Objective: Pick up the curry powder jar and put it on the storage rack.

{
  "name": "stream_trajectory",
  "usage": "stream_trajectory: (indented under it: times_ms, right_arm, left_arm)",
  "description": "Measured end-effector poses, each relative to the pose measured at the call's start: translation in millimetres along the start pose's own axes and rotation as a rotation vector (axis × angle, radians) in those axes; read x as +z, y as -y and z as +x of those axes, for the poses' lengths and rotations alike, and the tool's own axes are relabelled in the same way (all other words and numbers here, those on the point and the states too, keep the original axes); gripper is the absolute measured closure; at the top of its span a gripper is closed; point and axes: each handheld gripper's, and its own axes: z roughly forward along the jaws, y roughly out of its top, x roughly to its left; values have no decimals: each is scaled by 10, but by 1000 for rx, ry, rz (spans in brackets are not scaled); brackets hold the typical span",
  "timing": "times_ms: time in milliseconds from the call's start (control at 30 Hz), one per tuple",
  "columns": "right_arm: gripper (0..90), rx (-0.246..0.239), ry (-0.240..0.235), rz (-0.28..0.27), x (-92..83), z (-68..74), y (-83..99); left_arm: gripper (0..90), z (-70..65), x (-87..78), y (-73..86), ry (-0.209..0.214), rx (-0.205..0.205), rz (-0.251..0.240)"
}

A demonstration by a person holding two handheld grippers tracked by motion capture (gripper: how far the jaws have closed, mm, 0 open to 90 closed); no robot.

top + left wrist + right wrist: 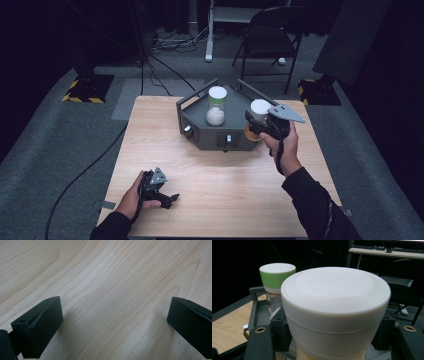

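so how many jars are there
2. The jar with the green band stands in the dark grey tray, white powder inside. The jar with the white lid is at the tray's right end, gripped by the right gripper. None seems hidden.

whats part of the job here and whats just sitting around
In the job: white-lidded jar held in the right gripper; grey tray; green-banded jar standing in it.
Lying about: folding chair; floor cables; left gripper, open, idle on table.

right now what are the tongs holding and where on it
The right tongs grip the white-lidded jar with orange contents around its body just under the lid. The left tongs are open over the wooden table, holding nothing.
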Motion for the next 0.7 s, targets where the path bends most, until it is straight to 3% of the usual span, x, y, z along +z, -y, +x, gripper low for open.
stream_trajectory:
  times_ms: [700]
  right_arm:
    - [331, -5, 27, -4, 358, -10, -157]
  left_arm:
    - [3, -1, 0, 0, -1, -1, 0]
